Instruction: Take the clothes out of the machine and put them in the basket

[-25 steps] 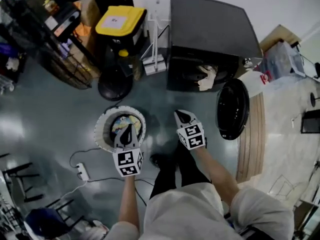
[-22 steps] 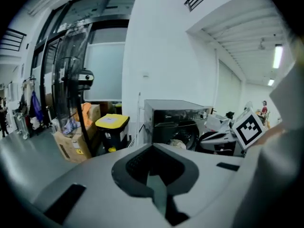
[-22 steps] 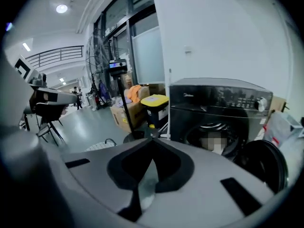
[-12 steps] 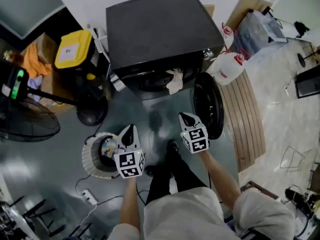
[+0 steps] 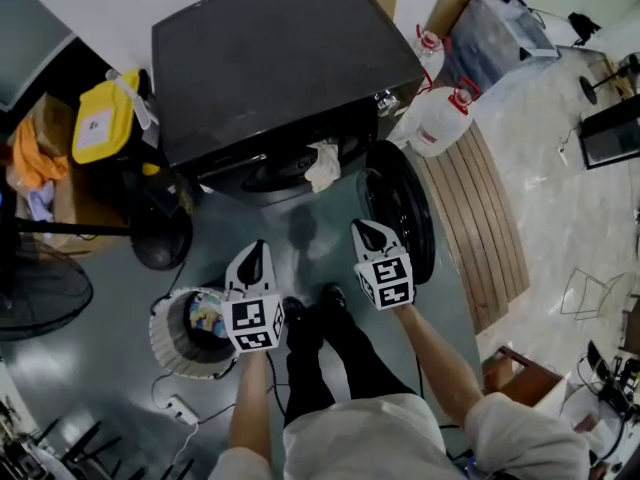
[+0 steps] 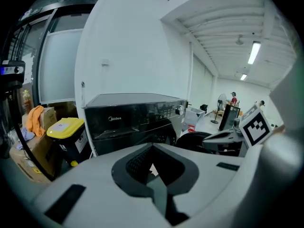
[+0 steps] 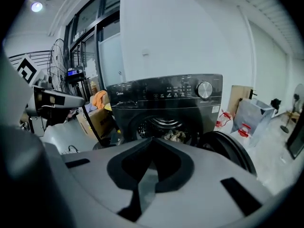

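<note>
Head view: crumpled pale cloth [image 5: 322, 165], seemingly ribbed basket [image 5: 160, 333].

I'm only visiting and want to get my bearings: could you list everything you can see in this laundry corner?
washing machine: one, black, top centre by the wall
machine door: one, black and round, swung open on the machine's right
cloth: one, pale, hanging out of the drum opening
basket: one, white, on the floor at lower left, clothes inside
bin: one, yellow lid, left of the machine
jugs: two, white with red caps, right of the machine
fan: one, black, far left
power strip: one, white, on the floor below the basket
left tongs: one, pale with dark tips, shut and empty, next to the basket
right tongs: one, same colours, shut and empty, near the door
</note>
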The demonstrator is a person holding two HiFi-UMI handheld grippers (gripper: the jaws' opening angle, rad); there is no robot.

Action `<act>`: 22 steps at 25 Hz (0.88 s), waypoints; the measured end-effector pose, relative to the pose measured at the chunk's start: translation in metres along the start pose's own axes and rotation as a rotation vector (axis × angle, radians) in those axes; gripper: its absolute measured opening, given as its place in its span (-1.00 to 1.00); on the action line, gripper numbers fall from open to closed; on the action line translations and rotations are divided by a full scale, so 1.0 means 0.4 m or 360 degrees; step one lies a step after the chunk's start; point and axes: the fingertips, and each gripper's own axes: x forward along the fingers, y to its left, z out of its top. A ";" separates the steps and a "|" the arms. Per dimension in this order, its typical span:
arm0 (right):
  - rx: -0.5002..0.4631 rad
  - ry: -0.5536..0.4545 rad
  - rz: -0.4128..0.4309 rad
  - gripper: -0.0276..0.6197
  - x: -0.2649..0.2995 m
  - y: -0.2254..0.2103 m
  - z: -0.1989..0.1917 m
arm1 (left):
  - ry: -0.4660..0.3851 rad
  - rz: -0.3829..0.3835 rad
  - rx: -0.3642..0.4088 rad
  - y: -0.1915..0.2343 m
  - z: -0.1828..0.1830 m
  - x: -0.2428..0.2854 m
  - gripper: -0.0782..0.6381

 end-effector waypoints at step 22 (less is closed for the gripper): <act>0.0036 0.0006 -0.0238 -0.84 0.347 -0.059 -0.260 | 0.0091 -0.0234 0.0068 0.139 -0.354 0.374 -0.73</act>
